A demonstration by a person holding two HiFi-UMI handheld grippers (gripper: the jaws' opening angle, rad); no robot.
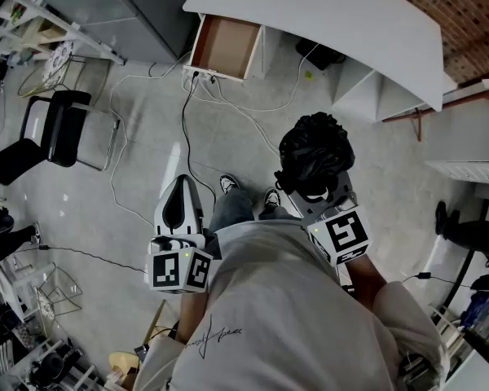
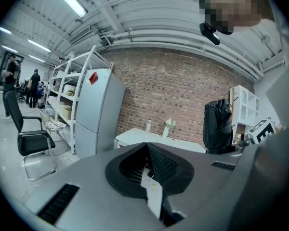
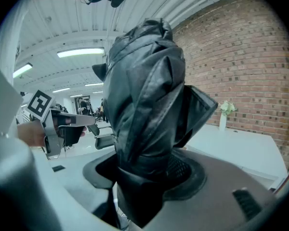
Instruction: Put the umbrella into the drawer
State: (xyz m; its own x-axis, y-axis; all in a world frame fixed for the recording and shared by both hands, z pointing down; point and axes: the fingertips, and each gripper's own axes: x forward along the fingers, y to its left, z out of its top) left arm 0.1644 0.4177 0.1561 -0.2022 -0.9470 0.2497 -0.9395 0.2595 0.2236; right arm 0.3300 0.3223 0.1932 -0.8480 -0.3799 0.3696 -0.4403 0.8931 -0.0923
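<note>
A folded black umbrella (image 1: pixel 314 155) stands up out of my right gripper (image 1: pixel 316 195), whose jaws are shut on its lower end. In the right gripper view the umbrella (image 3: pixel 144 95) fills the middle, clamped between the pads of the right gripper (image 3: pixel 147 179). The open drawer (image 1: pixel 226 49), light brown inside and with nothing in it, sits under the white table (image 1: pixel 326 15), well ahead of both grippers. My left gripper (image 1: pixel 181 182) hangs beside my left leg, its jaws (image 2: pixel 147 148) pressed together on nothing. The left gripper view also catches the umbrella (image 2: pixel 217 126).
Cables (image 1: pixel 187 137) trail over the concrete floor between my feet and the drawer. A black chair (image 1: pixel 53 129) stands at the left, white shelving (image 1: pixel 375 88) to the right of the drawer. Wire racks (image 1: pixel 41 300) crowd the lower left.
</note>
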